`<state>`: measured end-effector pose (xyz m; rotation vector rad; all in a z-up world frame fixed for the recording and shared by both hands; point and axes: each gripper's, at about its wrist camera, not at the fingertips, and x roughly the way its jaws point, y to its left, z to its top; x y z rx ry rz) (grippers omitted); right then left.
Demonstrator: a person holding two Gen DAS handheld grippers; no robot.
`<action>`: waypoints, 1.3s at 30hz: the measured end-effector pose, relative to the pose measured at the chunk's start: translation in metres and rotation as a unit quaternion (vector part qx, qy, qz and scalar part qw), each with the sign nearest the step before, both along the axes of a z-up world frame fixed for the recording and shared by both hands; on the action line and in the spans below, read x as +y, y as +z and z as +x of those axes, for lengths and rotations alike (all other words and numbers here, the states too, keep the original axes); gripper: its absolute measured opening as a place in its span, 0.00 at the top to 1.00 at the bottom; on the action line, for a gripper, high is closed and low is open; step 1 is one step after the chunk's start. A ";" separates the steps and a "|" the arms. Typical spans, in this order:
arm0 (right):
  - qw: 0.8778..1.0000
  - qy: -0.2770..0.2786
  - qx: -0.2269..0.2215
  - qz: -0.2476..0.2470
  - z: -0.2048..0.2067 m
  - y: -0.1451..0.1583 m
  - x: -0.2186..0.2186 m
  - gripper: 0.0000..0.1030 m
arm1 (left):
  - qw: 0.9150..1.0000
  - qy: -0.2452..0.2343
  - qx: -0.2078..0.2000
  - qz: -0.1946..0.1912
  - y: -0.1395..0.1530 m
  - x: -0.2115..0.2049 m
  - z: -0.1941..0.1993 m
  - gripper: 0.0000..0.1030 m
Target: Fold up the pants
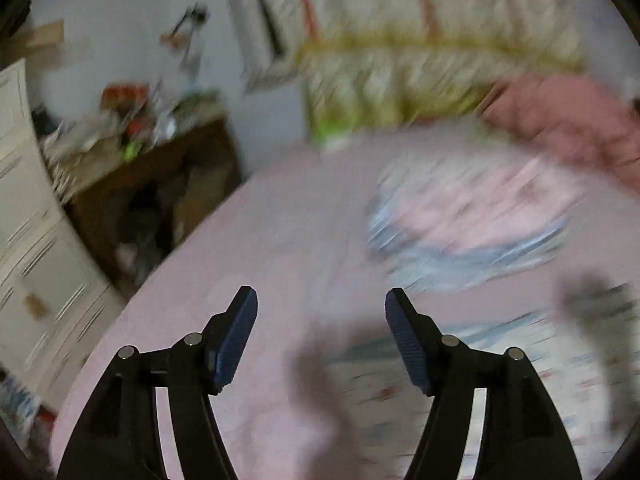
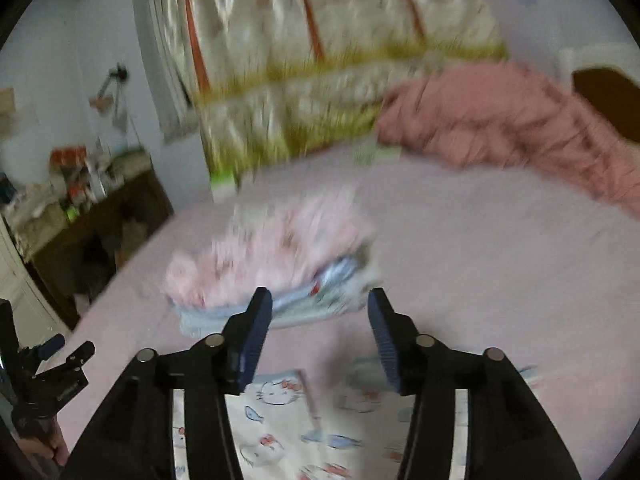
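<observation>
The pants (image 2: 288, 420) are white with a cat and fish print and lie flat on the pink bed sheet (image 2: 480, 280), just below my right gripper (image 2: 319, 300). That gripper is open, with nothing between its blue pads. My left gripper (image 1: 320, 300) is open too and holds nothing. It hangs over the sheet with the pants (image 1: 500, 380) at its lower right. The right wrist view also shows the left gripper (image 2: 70, 348) at the far left edge, with a hand (image 2: 56, 448) below it. Both views are blurred.
A stack of folded pink and blue clothes (image 2: 272, 264) sits on the bed beyond the grippers. A crumpled red-pink blanket (image 2: 500, 120) lies at the back right. A cluttered wooden desk (image 1: 140, 152) and white drawers (image 1: 40, 240) stand left of the bed.
</observation>
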<state>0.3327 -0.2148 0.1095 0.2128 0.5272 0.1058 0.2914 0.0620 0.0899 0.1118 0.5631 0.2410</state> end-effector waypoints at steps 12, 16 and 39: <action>0.989 -0.144 0.005 0.037 -0.074 0.004 -0.199 0.41 | 0.956 -0.204 0.188 -0.094 -0.052 -0.221 0.083 0.48; 0.986 -0.147 0.048 0.063 -0.051 -0.031 -0.224 0.41 | 0.954 -0.159 0.228 -0.110 -0.114 -0.224 0.109 0.62; 0.966 -0.043 0.224 0.121 0.034 -0.163 -0.187 0.63 | 0.950 -0.190 0.150 -0.198 -0.106 -0.193 0.119 0.93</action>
